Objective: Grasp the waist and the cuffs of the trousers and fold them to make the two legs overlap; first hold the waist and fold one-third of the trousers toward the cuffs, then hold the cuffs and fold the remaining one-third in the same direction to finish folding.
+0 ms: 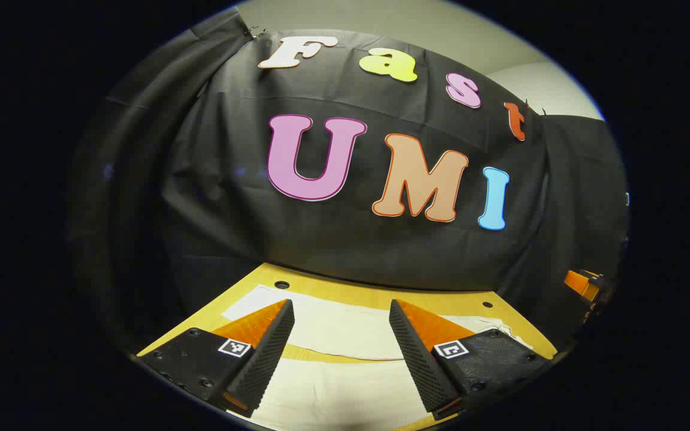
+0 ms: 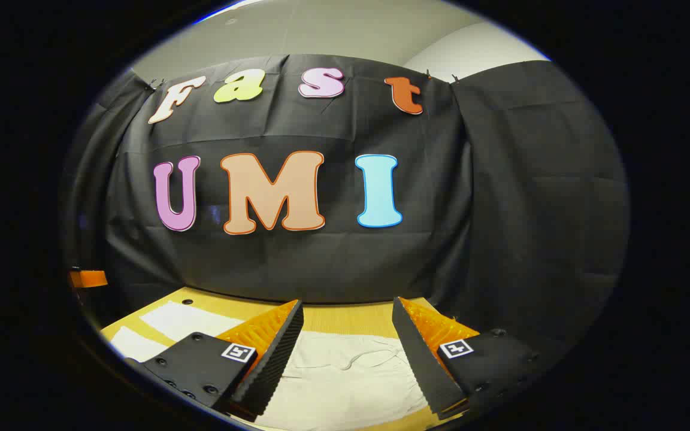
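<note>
Left gripper view: left gripper (image 1: 341,344) fingers apart above the cream trousers (image 1: 333,389) lying flat on the wooden table (image 1: 381,293). Right gripper (image 2: 345,347) also apart, over the drawstring waist (image 2: 357,359). Lower both, pinch the edges evenly before folding.

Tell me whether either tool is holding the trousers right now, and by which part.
Nothing is held. The left tool and right tool are both open above the trousers.

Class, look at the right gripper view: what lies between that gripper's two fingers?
In the right gripper view, the cream cloth trousers lie on the yellow wooden table, showing through the gap between the right gripper's open fingers.
</note>
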A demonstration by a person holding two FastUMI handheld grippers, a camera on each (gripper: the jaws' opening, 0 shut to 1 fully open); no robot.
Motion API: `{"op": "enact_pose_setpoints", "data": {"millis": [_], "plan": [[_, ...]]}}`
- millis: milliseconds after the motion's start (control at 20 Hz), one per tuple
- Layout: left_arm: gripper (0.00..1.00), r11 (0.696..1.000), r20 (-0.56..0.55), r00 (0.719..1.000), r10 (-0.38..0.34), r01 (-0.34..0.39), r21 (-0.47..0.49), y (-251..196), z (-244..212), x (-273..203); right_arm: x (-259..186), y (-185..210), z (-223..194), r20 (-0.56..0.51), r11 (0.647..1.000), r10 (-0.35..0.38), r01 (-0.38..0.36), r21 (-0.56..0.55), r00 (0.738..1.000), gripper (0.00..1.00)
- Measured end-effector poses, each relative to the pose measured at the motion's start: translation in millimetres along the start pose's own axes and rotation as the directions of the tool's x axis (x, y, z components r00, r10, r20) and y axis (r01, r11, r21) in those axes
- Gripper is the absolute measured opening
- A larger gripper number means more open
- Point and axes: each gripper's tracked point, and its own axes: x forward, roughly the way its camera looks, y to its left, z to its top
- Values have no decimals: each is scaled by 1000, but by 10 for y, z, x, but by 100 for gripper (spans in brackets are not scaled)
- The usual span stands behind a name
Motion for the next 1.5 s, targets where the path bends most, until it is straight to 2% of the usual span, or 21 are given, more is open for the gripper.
{"op": "enact_pose_setpoints", "data": {"millis": [450, 500, 550, 650, 850, 1050, 1150, 1250, 1350, 1500], "plan": [[94, 999, -40, 998, -42, 42, 15, -200, -165, 35, -7, -3, -83, -28, 1000, 11, -11, -1, 1000, 95], [92, 999, -49, 998, -49, 50, 17, -222, -198, 42, 0, 1, -83, -32, 1000, 13, -13, 0, 999, 95], [95, 998, -57, 997, -56, 57, 17, -245, -212, 37, -8, -5, -89, -33, 1000, 15, -15, -1, 999, 95], [95, 998, -65, 996, -64, 66, 18, -281, -244, 28, -14, -2, -89, -31, 1000, 18, -18, -4, 999, 93], [95, 996, -83, 994, -75, 79, 39, -298, -298, 24, -24, 18, -127, -43, 1000, 30, -30, -8, 999, 95], [95, 987, -174, 979, -104, 123, 104, -246, -646, -11, -27, 47, -212, -67, 999, 44, -44, -4, 997, 95], [95, 971, -260, 956, -133, 179, 161, -192, -875, -79, -46, 55, -230, -72, 999, 49, -49, -8, 996, 96], [95, 935, -363, 912, -192, 283, 216, -163, -1116, -174, -43, 57, -259, -77, 999, 49, -50, -17, 996, 96], [95, 887, -481, 846, -230, 386, 254, -84, -1361, -298, -43, 68, -310, -92, 998, 52, -54, -19, 994, 96], [96, 822, -615, 747, -251, 500, 273, 105, -1649, -475, -59, 73, -378, -109, 998, 51, -54, -27, 993, 96]]}}
